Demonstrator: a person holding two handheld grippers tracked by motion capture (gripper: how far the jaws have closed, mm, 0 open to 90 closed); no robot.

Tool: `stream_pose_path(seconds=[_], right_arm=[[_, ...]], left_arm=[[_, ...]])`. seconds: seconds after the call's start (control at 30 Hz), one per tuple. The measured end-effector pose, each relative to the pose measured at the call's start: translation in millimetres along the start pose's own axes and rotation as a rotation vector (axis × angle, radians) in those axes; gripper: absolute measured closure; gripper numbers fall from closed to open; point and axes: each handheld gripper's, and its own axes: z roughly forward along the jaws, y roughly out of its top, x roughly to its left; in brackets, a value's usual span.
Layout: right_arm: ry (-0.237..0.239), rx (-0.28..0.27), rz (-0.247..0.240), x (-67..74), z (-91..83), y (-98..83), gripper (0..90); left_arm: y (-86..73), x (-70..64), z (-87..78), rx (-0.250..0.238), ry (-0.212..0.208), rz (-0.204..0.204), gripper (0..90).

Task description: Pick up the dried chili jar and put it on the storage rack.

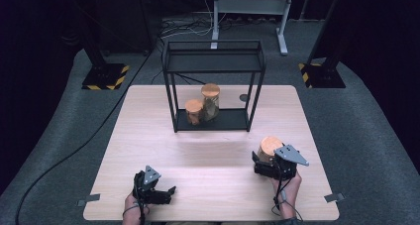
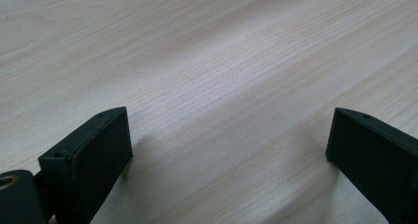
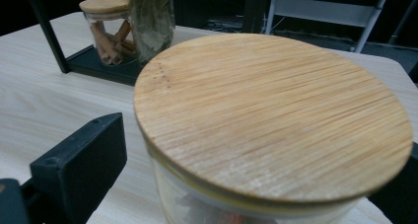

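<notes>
A glass jar with a round bamboo lid stands on the table's right side. My right gripper reaches it from the near side. In the right gripper view the lid looms between the jaws; the left fingertip stands a little off the glass with table showing in the gap, and the right jaw is mostly hidden behind the lid. My left gripper rests low at the front left, open, with bare wood between its jaws.
A black wire rack stands at the table's back middle. On its bottom shelf are a short cinnamon jar and a taller leaf jar, also seen as the cinnamon jar and leaf jar. A small dark disc lies by the rack.
</notes>
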Motion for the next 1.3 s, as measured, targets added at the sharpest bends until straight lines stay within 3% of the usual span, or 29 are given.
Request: stream_pose_path(seconds=[0.33, 0.93, 1.3], right_arm=[[-0.003, -0.062, 0.015, -2.3, -5.4, -4.5, 23.7], [-0.007, -0.074, 0.009, -1.4, -11.1, -3.8, 24.5], [0.016, -0.08, -0.001, 3.1, -13.4, 6.0, 24.5]], left_arm=[[0.0, 0.0, 0.0, 0.0, 0.0, 0.0, 3.0], [0.0, 0.0, 0.0, 0.0, 0.0, 0.0, 3.0], [0.0, 0.0, 0.0, 0.0, 0.0, 0.0, 2.9]])
